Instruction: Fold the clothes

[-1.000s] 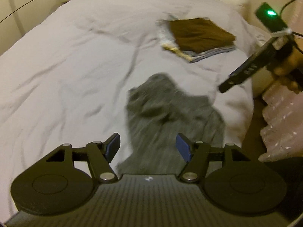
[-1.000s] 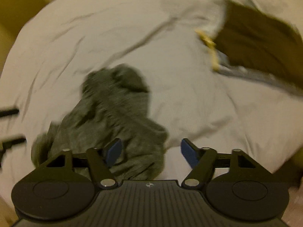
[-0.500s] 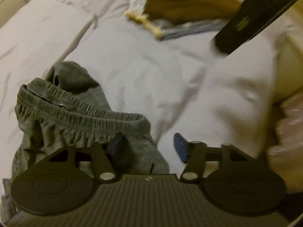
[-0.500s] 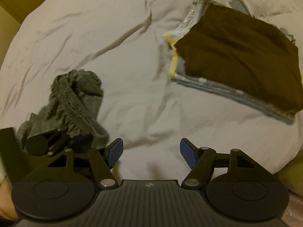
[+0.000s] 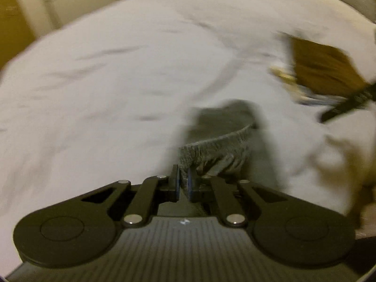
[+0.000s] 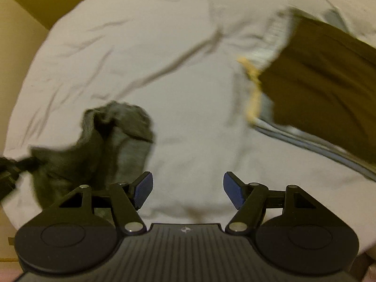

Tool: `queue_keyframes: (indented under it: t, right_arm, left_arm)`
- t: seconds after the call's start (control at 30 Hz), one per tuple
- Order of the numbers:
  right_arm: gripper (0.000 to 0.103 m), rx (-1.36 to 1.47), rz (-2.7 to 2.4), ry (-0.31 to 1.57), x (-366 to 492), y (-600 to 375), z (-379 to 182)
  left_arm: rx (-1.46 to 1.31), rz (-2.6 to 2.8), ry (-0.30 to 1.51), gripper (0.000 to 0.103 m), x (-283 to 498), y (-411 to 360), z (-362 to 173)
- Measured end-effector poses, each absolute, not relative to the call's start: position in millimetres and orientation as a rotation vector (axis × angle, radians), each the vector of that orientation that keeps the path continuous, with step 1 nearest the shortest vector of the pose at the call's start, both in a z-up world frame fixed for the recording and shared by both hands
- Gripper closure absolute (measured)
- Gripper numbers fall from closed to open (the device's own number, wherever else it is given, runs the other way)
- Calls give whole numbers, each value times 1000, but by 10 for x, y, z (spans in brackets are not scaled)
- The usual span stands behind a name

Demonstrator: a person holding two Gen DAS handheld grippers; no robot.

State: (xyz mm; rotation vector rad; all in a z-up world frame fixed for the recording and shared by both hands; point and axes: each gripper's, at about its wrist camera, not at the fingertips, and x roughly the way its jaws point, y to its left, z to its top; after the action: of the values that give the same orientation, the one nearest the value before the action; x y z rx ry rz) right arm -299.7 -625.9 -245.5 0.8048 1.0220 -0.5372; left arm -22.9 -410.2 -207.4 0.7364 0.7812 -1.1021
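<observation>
I am pinching the elastic waistband of the grey shorts (image 5: pixel 218 145) between my left gripper (image 5: pixel 184 183) fingers, one end lifting while the rest is lying crumpled on the bed sheet (image 5: pixel 117 82). My right gripper (image 6: pixel 188 189) is hanging above the sheet with its fingers spread, holding nothing — the folded pile (image 6: pixel 324 87) is sitting apart to the right. The pinch is looking shallow, so the band could be slipping free — or the shorts twisting under one-sided pull.
</observation>
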Motion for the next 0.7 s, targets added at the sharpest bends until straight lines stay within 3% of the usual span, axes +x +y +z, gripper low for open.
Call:
queue_keyframes:
  t: [0.27, 0.47, 0.7]
  right_arm:
    - [33, 658, -383, 1023, -2186, -6064, -2732]
    - [33, 585, -341, 943, -1750, -6184, -2673]
    - [24, 519, -99, 932, -958, -6370, -2831]
  left_arm:
    - [654, -899, 778, 100, 1108, -3811, -1984]
    - [655, -1005, 684, 100, 1350, -3843, -1865]
    - [710, -1215, 577, 100, 1243, -3714, -1802]
